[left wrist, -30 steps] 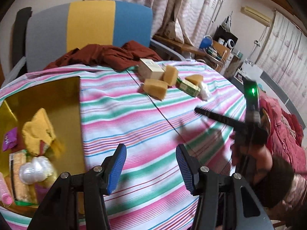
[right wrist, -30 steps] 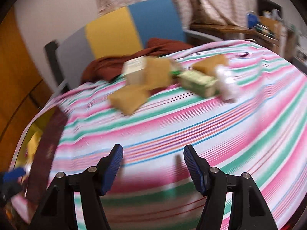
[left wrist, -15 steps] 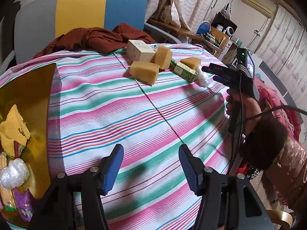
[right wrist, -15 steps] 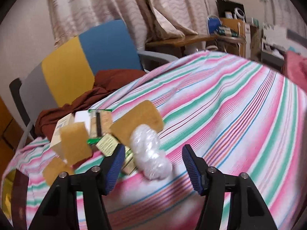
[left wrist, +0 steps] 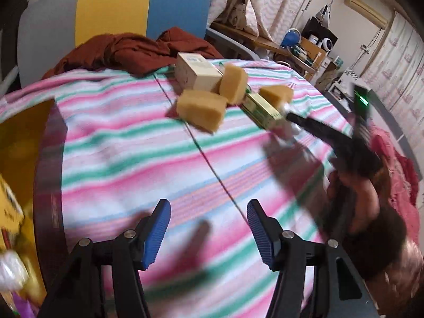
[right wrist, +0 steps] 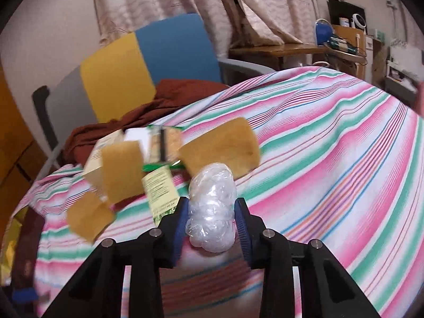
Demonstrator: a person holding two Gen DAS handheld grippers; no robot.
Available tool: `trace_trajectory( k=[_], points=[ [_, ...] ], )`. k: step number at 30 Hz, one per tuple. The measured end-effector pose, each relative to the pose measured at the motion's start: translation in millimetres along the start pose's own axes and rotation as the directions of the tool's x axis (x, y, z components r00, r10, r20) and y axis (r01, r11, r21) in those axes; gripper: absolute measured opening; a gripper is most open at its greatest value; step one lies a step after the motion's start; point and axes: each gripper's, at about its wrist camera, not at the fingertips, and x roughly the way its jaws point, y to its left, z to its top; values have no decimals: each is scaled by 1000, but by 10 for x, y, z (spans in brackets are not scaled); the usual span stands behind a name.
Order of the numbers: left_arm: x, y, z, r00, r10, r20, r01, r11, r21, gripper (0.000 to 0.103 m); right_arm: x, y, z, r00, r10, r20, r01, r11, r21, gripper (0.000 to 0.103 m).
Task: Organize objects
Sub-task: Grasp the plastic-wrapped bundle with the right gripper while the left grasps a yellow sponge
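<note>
Now our right tool (right wrist: pixel 210 213) is closing on the crumpled clear plastic wad (right wrist: pixel 212 208), lying between its blue pads beside the tan sponges, ready to lift. Our left tool (left wrist: pixel 208 234) hangs open and empty above the striped worktop (left wrist: pixel 132 159).

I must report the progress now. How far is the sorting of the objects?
Done: several items already lie in the yellow box at the table's left edge.
In hand: the right tool is closing on the clear plastic ball, which is between its pads. The left tool is open and holds nothing.
Left: three sponges, the white carton and the green pack remain on the striped cloth.
</note>
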Motion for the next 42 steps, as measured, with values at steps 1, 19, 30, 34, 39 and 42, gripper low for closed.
trace_trajectory(
  k=[1, 19, 30, 34, 39, 42],
  points=[
    [29, -14, 51, 1000, 11, 11, -11, 1000, 7, 63, -57, 0, -69, 1000, 2, 6, -2, 1000, 11, 35],
    [1101, -87, 1006, 995, 99, -21, -94, 983, 160, 83, -194, -87, -358, 996, -80, 47, 74, 992, 107, 36],
    [1149, -36, 875, 993, 89, 82, -100, 985, 143, 69, -122, -116, -350, 995, -99, 26, 96, 990, 108, 36],
    [1083, -46, 786, 989, 95, 109, -112, 981, 160, 66, -126, -97, -347, 993, -116, 26, 113, 989, 96, 36],
    [983, -63, 640, 982, 133, 136, -156, 971, 180, 65, -136, -61, -345, 990, -141, 28, 139, 988, 74, 36],
    [910, -53, 554, 980, 142, 142, -166, 970, 177, 65, -158, -27, -346, 987, -158, 38, 155, 986, 58, 36]
  ],
)
